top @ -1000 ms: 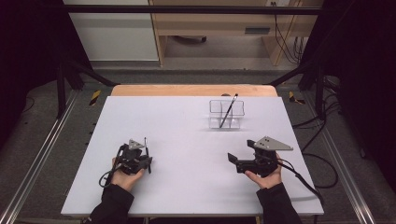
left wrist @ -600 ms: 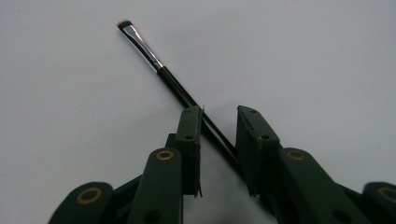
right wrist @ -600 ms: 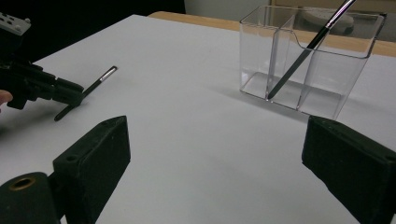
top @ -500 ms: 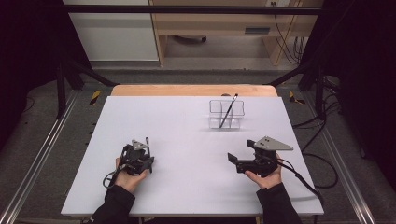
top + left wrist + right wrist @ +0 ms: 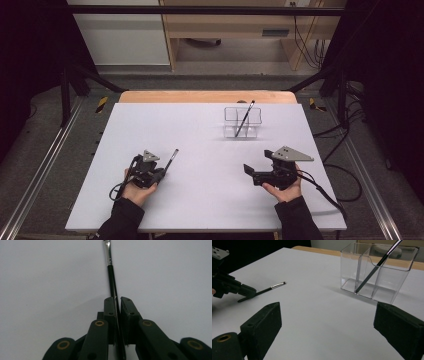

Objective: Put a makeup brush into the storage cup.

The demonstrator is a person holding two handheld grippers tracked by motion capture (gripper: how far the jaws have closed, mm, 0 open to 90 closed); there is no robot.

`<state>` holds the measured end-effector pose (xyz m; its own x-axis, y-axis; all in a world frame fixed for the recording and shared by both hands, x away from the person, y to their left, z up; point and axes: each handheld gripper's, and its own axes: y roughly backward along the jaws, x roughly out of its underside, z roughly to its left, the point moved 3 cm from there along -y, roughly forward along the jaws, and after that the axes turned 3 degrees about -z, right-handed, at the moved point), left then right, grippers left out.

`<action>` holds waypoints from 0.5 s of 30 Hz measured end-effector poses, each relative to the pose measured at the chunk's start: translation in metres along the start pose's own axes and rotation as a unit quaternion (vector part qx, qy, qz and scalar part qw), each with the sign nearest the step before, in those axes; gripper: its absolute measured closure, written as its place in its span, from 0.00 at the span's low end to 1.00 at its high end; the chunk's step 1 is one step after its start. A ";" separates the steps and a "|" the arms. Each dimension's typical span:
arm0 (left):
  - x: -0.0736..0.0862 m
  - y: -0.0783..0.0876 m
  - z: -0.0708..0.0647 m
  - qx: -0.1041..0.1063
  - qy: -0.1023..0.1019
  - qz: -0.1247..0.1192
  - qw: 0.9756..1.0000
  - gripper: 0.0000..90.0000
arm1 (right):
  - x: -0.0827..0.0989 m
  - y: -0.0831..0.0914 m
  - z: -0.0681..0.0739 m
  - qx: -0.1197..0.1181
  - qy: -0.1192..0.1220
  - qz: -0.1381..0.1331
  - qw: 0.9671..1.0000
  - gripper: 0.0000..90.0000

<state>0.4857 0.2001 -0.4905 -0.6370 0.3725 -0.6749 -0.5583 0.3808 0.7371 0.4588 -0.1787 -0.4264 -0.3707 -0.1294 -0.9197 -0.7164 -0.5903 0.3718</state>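
Clamping a thin black brush [image 5: 111,277] low over the white table [image 5: 200,200], your left gripper [image 5: 159,173] has just closed its jaws. Your right gripper [image 5: 248,170] stands wide, empty. Farther off, a clear holder [image 5: 242,121] keeps another brush [image 5: 244,119], leaning.

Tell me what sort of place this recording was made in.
Probably a lab recording bench: a plain white tabletop between metal floor rails, cables by wooden furniture behind, and a clear plastic two-compartment holder.
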 end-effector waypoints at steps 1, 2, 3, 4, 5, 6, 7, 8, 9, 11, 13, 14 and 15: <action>0.000 0.000 0.000 0.000 -0.003 0.001 1.000 0.92 | 0.000 0.000 0.000 0.000 0.000 0.000 1.000 0.09; 0.000 0.000 0.000 0.001 -0.006 0.002 1.000 0.92 | 0.000 0.000 0.000 0.000 0.000 0.000 1.000 0.09; 0.000 0.001 0.000 0.002 -0.009 0.004 1.000 0.92 | 0.000 0.000 0.000 0.000 0.000 0.000 1.000 0.09; 0.000 0.001 0.000 0.003 -0.012 0.006 1.000 0.92 | 0.000 0.000 0.000 0.000 0.000 0.000 1.000 0.09; 0.000 0.001 0.000 0.002 -0.014 0.007 1.000 0.92 | 0.000 0.000 0.000 0.000 0.000 0.000 1.000 0.09; 0.000 0.001 0.000 0.003 -0.015 0.008 1.000 0.92 | 0.000 0.000 0.000 0.000 0.000 0.000 1.000 0.09; 0.000 0.001 0.000 0.003 -0.016 0.009 1.000 0.92 | 0.000 0.000 0.000 0.000 0.000 0.000 1.000 0.09; 0.000 0.001 0.000 0.003 -0.017 0.009 1.000 0.92 | 0.000 0.000 0.000 0.000 0.000 0.000 1.000 0.09; 0.000 0.001 0.001 0.004 -0.017 0.010 1.000 0.92 | 0.000 0.000 0.000 0.000 0.000 0.000 1.000 0.09; -0.001 0.001 0.001 0.008 -0.014 0.011 1.000 0.91 | 0.000 0.000 0.000 -0.001 0.000 0.000 1.000 0.09; -0.002 0.002 0.002 0.008 -0.018 0.006 1.000 0.91 | 0.000 0.000 0.000 -0.001 0.000 0.000 1.000 0.09; -0.003 0.004 0.002 0.009 -0.015 0.006 1.000 0.88 | 0.000 0.000 0.000 -0.001 0.000 0.000 1.000 0.09; -0.004 0.005 0.002 0.009 -0.014 0.004 1.000 0.85 | 0.000 0.000 0.000 -0.001 0.000 0.001 1.000 0.09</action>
<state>0.4867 0.2020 -0.4842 -0.6253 0.3993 -0.6705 -0.5437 0.3934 0.7413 0.4588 -0.1787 -0.4264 -0.3710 -0.1308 -0.9194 -0.7148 -0.5917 0.3727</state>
